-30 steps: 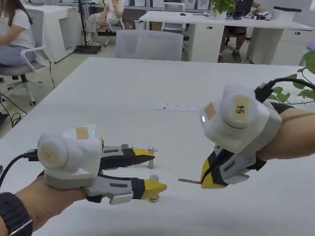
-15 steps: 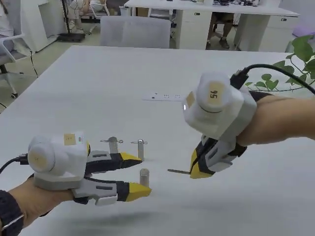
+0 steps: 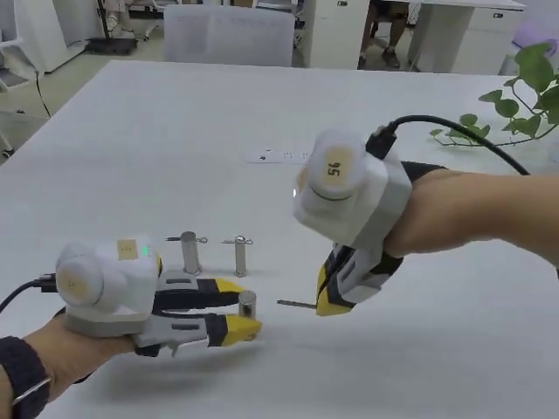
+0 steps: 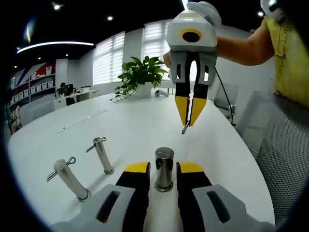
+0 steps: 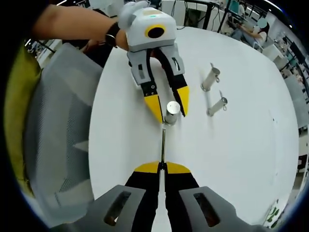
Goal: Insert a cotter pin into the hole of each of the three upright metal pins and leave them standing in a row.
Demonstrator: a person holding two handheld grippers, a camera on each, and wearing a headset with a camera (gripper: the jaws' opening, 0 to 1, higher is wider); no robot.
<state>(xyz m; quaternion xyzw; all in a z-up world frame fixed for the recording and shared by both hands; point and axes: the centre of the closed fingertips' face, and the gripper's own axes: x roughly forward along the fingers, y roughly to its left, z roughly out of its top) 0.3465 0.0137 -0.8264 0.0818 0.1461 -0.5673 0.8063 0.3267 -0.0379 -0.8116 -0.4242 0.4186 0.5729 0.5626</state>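
**Bench lot: three metal pins, one loose cotter pin, two hand-held grippers**

Item 1. Right gripper [image 5: 162, 167]: jaws pinched together on one end of a loose cotter pin [image 5: 163, 145]. The cotter pin sticks straight out past the jaw tips, level above the counter [image 3: 175, 131]. Its free end points at the bare metal pin [image 4: 164, 159] and stops just short of it.

Item 2. Left gripper [image 4: 163, 170]: jaws narrowly parted, one yellow tip on either side of the bare metal pin. Whether the jaws press on it or merely flank it cannot be told. This pin stands upright on the counter between the tips, its top free of any cotter pin.

Item 3. Second metal pin [image 3: 240, 256]: upright on the counter, just beyond the left gripper's jaws in the head view. A fitted cotter pin [image 3: 237, 241] passes crosswise through its upper end.

Item 4. Third metal pin [image 3: 189, 252]: upright, beside the second and level with it, apart from it. Another fitted cotter [image 3: 197, 239] sits across its top. The bare pin stands nearer the person than these two.

Item 5. Surroundings: a white socket strip [image 3: 279, 157] lies flat mid-counter, well beyond the pins. A leafy plant [image 3: 515, 96] is at the counter's far right. A black cable [image 3: 454, 131] leads off the right gripper. A grey chair [image 3: 229, 35] stands at the far edge.
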